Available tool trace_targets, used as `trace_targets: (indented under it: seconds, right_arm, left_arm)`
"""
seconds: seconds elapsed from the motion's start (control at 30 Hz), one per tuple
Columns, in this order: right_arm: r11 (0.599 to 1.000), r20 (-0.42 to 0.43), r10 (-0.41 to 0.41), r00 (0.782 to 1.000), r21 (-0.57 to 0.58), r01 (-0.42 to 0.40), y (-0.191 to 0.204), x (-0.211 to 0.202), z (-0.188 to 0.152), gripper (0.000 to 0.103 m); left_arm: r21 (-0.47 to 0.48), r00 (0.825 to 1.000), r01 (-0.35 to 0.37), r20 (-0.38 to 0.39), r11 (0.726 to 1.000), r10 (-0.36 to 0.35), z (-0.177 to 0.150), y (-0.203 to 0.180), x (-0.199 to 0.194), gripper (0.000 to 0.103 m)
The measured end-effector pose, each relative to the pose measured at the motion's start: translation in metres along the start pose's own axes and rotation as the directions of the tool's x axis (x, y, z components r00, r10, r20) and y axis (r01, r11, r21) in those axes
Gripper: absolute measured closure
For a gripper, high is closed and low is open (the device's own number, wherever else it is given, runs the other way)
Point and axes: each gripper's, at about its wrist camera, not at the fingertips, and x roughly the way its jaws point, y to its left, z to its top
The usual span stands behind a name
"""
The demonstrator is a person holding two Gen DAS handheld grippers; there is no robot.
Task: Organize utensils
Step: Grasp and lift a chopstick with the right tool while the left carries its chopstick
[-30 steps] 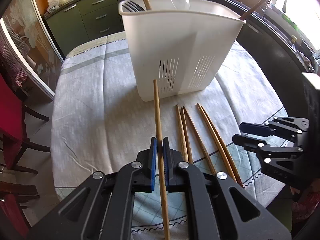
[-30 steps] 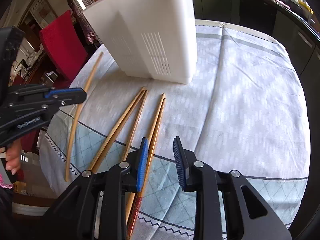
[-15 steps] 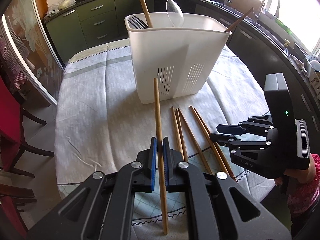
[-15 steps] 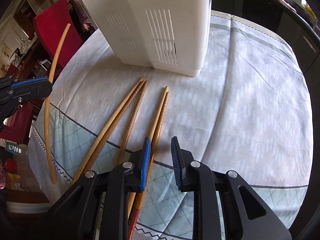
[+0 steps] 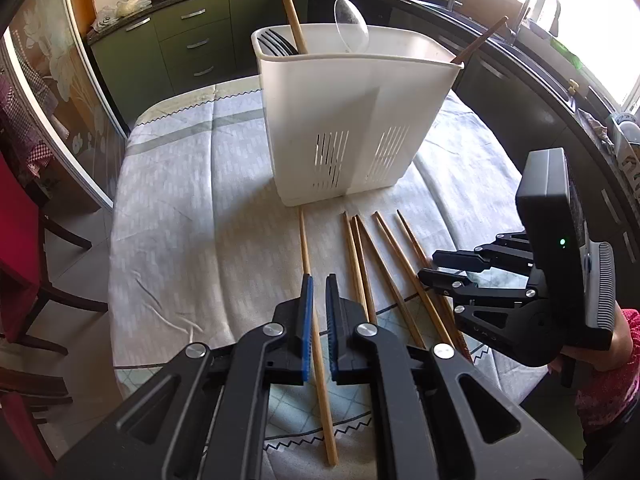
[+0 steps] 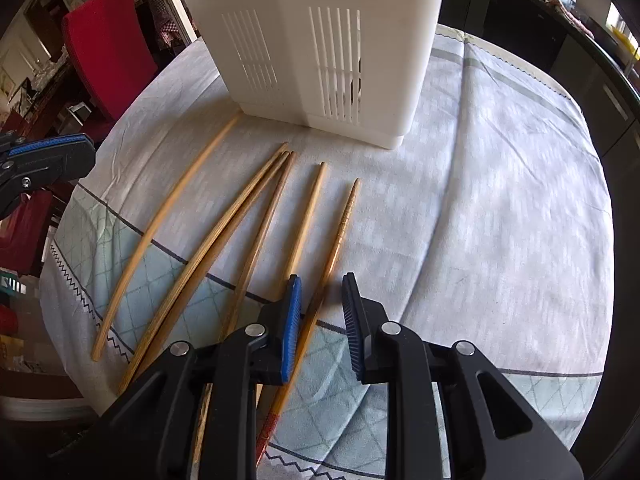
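While the right claw (image 6: 320, 284) points down at the table, its two jaws stand apart. One thin stick with a red end (image 6: 340, 232) lies on the cloth (image 6: 500, 200) between them, closer to the blue pad. The pads do not squeeze it.

The left claw (image 5: 317, 280) has its jaws almost together, with only a thin slit between them. A long pale stick (image 5: 304, 240) shows through that slit, but it lies flat on the cloth. Seen from the right claw, the left claw sits off to the side of this stick and does not touch it.

Between these two sticks lie four more chopsticks (image 6: 264, 216), side by side, all pointing at the white holder (image 5: 340, 100).

The holder stands upright on the cloth, a bit farther back. The pale stick's far tip is right at its bottom edge. Inside it stand a dark fork (image 5: 276, 44), a clear spoon (image 5: 352, 32) and a tall wooden stick (image 5: 288, 0).

Green kitchen cupboards (image 5: 192, 40) are far behind.
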Motion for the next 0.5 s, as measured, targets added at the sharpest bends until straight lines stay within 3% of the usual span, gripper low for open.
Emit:
trace_targets:
  seconds: [0.07,0.13,0.4,0.5]
  right_arm:
    - [1.000,0.002,-0.005,1.000,0.002,0.005,0.003,0.003,0.002,0.082]
    - [0.999,0.011,-0.034,0.999,0.002,0.034,0.005,0.004,0.005,0.092]
    - [0.999,0.010,-0.037,0.999,0.004,0.037,0.009,0.009,0.013,0.093]
    - [0.999,0.008,-0.037,0.999,-0.001,0.037,0.007,0.010,0.013,0.093]
  left_arm:
    - [0.002,1.000,0.000,0.000,1.000,0.000,0.000,-0.001,0.000,0.097]
    - [0.006,1.000,0.000,-0.008,1.000,0.000,0.000,-0.001,0.002,0.097]
    - [-0.035,0.987,0.017,-0.159,0.999,-0.022,0.006,0.003,0.053,0.096]
    - [-0.034,0.983,-0.001,-0.186,0.999,-0.005,0.008,0.001,0.069,0.085]
